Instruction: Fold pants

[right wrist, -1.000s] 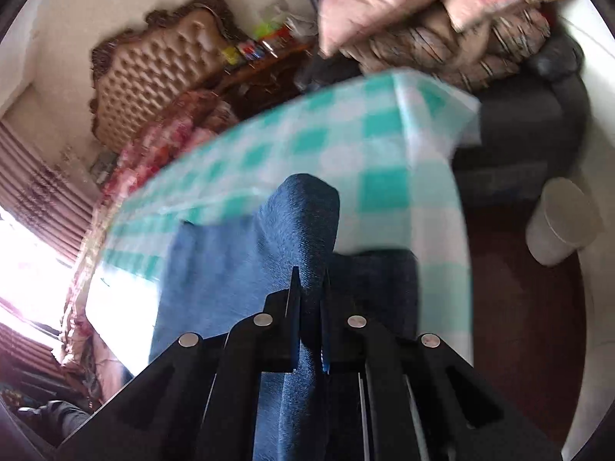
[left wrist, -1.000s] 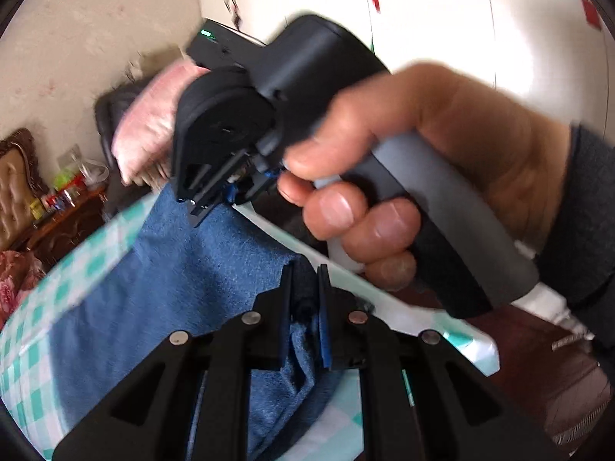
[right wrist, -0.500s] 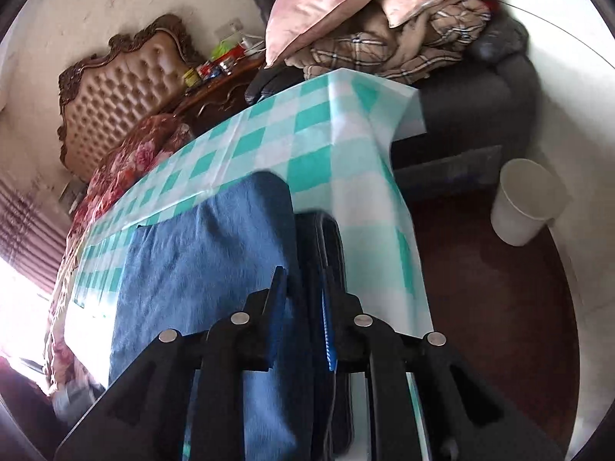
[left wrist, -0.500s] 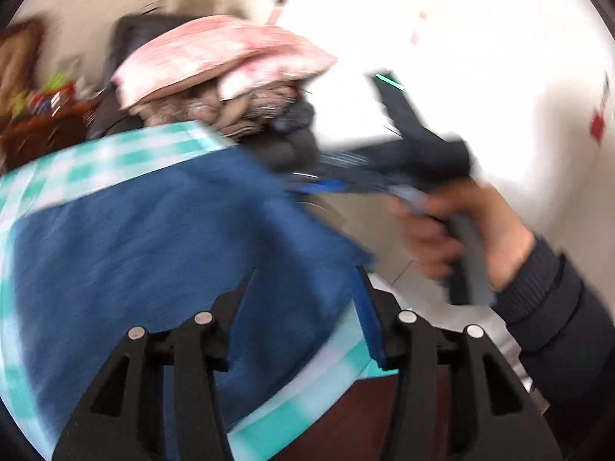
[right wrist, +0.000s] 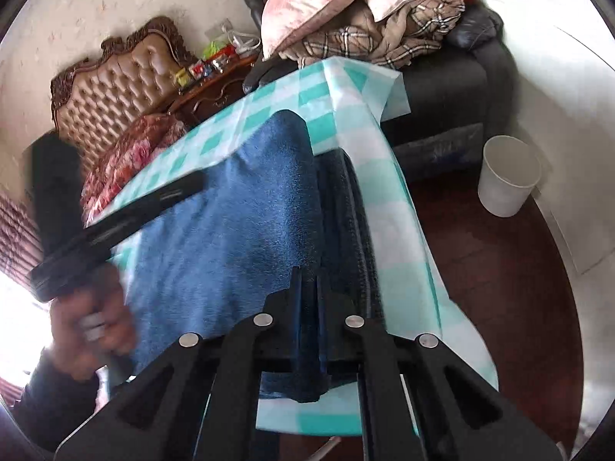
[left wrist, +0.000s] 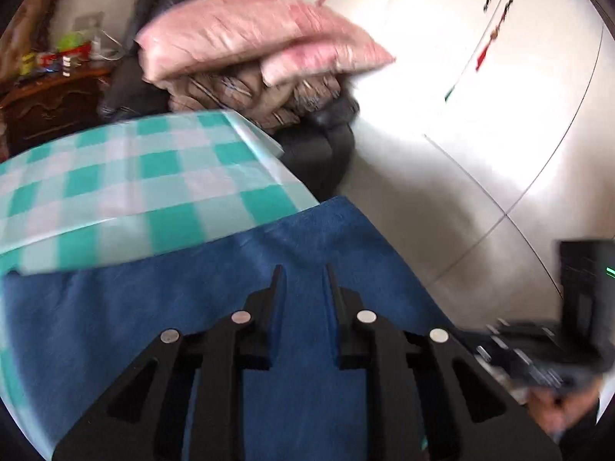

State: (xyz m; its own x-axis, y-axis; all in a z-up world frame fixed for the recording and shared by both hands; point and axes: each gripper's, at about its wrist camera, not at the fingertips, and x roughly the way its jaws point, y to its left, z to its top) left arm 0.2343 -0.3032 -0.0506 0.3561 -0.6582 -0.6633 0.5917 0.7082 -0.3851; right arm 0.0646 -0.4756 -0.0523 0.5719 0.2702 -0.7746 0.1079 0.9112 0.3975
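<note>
Since a second ago our two claws have parted: the right claw (left wrist: 538,361), which then filled the left camera's view close up, now sits low at that view's right edge, blurred. Our left claw (left wrist: 301,272) let go of the pinched denim half a second ago and its jaws are closing again; a gap shows between the fingers, and the pants (left wrist: 192,307) lie spread beneath and ahead of them, with no fold visibly pressed between the pads. Our right claw (right wrist: 307,276) is clenched on a ridge of the pants (right wrist: 230,230), the blue cloth running straight up between its fingers and hanging out below them.

In the right camera's view the pants lie on the checked bench (right wrist: 388,207) near its right edge, one rounded end reaching toward the far corner, a darker folded layer beside it on the right. Our left claw (right wrist: 192,182) reaches over the cloth's left side there, held by a blurred hand (right wrist: 92,326).

Beyond the bench we see pink pillows (left wrist: 250,34) piled on a dark armchair (right wrist: 461,77), and a white bin (right wrist: 507,176) on the floor.
</note>
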